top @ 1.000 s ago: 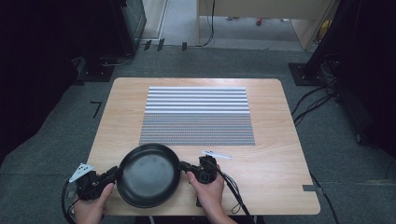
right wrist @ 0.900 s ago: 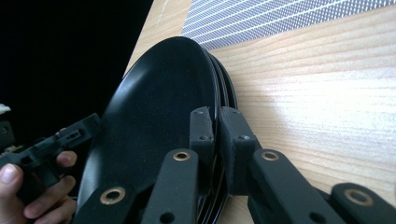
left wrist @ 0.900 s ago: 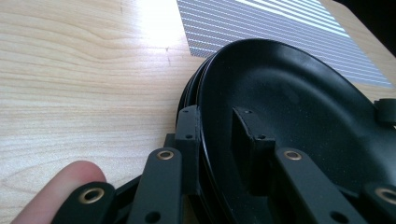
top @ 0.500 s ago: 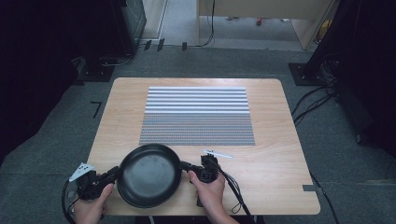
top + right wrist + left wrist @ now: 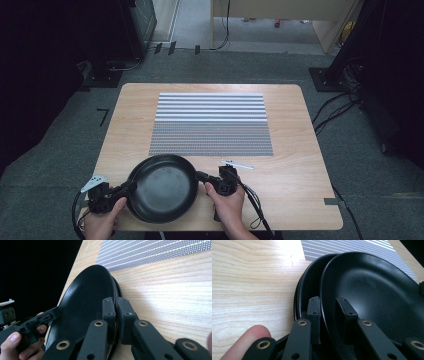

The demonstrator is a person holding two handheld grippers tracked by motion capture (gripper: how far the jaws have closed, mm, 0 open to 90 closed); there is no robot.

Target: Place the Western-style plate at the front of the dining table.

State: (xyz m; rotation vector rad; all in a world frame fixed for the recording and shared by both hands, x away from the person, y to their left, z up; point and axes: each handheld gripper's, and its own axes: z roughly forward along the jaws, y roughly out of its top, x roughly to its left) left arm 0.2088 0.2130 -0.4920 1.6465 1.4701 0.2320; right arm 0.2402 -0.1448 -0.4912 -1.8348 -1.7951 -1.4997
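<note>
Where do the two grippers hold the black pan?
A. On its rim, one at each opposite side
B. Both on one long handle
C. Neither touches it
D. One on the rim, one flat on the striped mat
A: in the high view the left gripper and right gripper meet the black pan at opposite sides, and each gripper view shows jaws clamped over the rim.

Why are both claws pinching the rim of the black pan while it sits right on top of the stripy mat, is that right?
Nearly. Both claws do pinch the rim of the black pan, the left claw on one side and the right claw on the other. But the pan is not on the stripy mat. The high view shows it on bare wood of the table, nearer the person than the mat.
</note>
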